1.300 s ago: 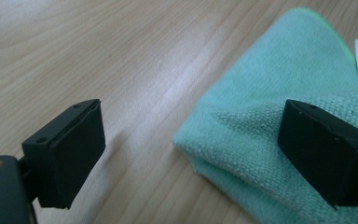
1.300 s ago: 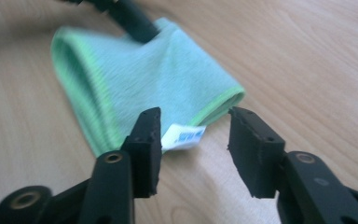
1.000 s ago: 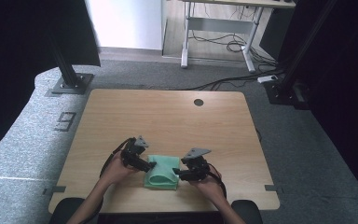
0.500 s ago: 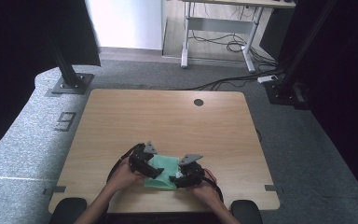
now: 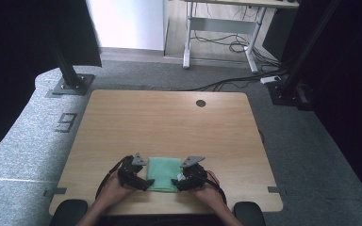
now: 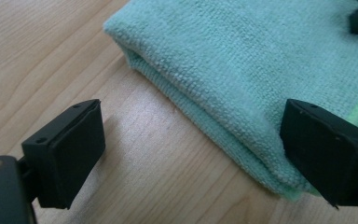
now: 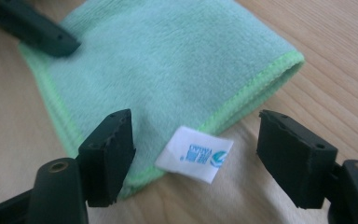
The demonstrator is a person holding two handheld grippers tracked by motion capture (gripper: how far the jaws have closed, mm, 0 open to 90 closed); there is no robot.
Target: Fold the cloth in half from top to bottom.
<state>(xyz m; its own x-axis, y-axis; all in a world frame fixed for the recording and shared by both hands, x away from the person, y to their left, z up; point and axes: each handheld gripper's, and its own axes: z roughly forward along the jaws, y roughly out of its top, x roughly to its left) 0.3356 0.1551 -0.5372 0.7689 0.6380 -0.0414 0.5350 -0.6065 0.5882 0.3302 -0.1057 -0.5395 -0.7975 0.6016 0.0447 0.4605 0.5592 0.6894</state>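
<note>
The left tongs [image 5: 147, 182] have moved in to the folded cloth [image 5: 164, 173] at the bench's [image 5: 169, 122] near edge and stand open. The right tongs [image 5: 175, 183] have just been opening over its tagged corner without pressing it, so a new grasp seems to come next.

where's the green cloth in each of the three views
High view: the green cloth lies folded near the table's front edge, between the left gripper and right gripper.
Left gripper view: cloth fills the upper right, its folded edge running toward the right jaw.
Right gripper view: cloth spans the upper middle, white label between the open jaws.
Shared landmark: the cloth's bright green stitched hem.
</note>
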